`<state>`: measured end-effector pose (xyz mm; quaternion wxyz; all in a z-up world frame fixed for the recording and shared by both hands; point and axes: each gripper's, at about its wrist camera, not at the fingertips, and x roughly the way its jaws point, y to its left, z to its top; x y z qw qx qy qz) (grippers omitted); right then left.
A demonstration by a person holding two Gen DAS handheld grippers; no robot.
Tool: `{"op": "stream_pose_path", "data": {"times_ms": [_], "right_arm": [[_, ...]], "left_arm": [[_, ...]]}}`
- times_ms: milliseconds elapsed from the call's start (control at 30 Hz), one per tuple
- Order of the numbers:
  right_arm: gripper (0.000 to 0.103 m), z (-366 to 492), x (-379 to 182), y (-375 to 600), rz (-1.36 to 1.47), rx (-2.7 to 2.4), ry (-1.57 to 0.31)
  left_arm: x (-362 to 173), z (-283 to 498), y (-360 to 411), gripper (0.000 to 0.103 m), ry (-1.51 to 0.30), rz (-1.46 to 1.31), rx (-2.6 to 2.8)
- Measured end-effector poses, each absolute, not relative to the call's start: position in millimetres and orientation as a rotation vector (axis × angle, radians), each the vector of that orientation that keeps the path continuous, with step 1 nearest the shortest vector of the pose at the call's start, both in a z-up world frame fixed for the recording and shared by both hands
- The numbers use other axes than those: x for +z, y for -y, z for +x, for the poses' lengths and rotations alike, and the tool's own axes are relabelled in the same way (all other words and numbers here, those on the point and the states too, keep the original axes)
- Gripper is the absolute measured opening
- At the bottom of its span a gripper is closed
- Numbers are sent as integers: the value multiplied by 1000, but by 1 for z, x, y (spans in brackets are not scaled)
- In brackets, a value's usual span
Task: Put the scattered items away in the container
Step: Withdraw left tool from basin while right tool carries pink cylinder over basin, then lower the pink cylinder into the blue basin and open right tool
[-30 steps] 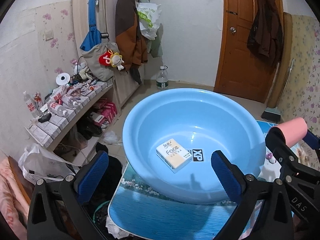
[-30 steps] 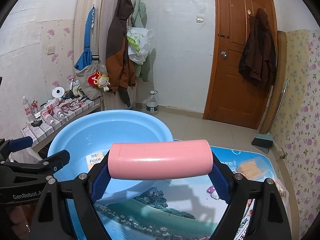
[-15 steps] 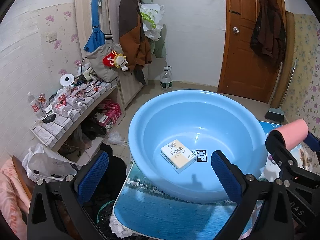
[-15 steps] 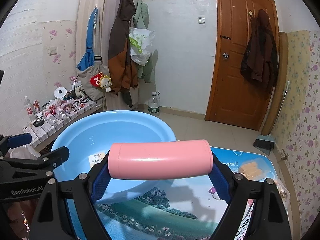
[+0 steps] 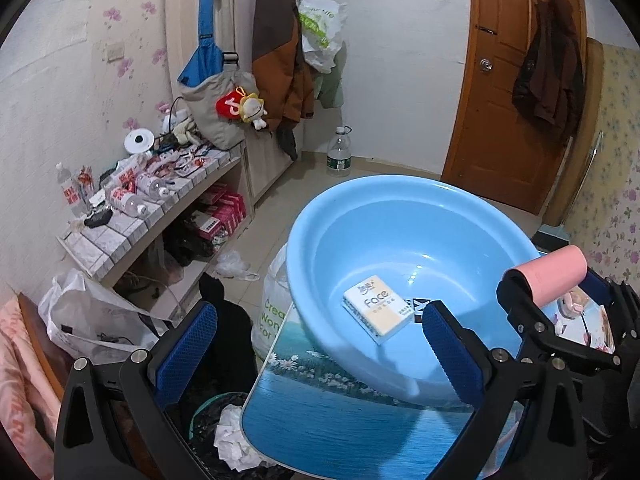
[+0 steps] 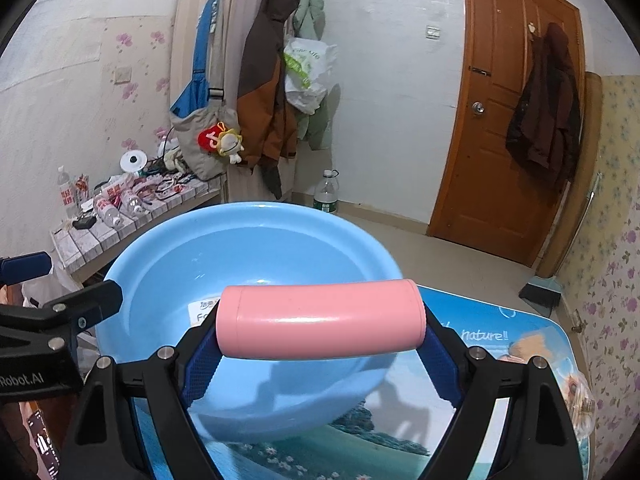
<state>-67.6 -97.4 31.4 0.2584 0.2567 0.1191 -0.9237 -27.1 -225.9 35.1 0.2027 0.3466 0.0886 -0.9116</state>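
Table (image 6: 500, 332) | pink cylinder (image 6: 320, 322) crosswise in right gripper (image 6: 320, 354), over basin (image 6: 256, 248)

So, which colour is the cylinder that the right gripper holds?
Pink, plain with no pattern. The cylinder shows best in the right wrist view, held lengthwise across the right gripper.

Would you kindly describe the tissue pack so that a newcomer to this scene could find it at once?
Start at the big blue basin on the picture-printed table. On the basin's floor lies a small flat white-and-cream pack printed "Face", beside a black label. It is the only loose item in the basin; the pink cylinder is clamped in the right gripper above the near rim.
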Motion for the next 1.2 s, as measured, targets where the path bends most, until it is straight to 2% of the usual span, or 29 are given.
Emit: {"op": "stream_pose_path", "data": {"times_ms": [300, 600, 1000, 1133, 1200], "right_arm": [[88, -75, 15, 119, 743, -2464, -378], [88, -94, -2, 155, 850, -2383, -465], [89, -104, -12, 159, 940, -2367, -439], [99, -101, -9, 155, 909, -2401, -455], [100, -100, -7, 152, 901, -2407, -446]], "left_arm": [[30, -28, 235, 103, -237, 974, -2541], [21, -25, 258, 103, -305, 986, -2520], [17, -24, 262, 103, -314, 993, -2533], [17, -25, 261, 103, -315, 991, -2532], [18, -26, 260, 103, -316, 989, -2532]]}}
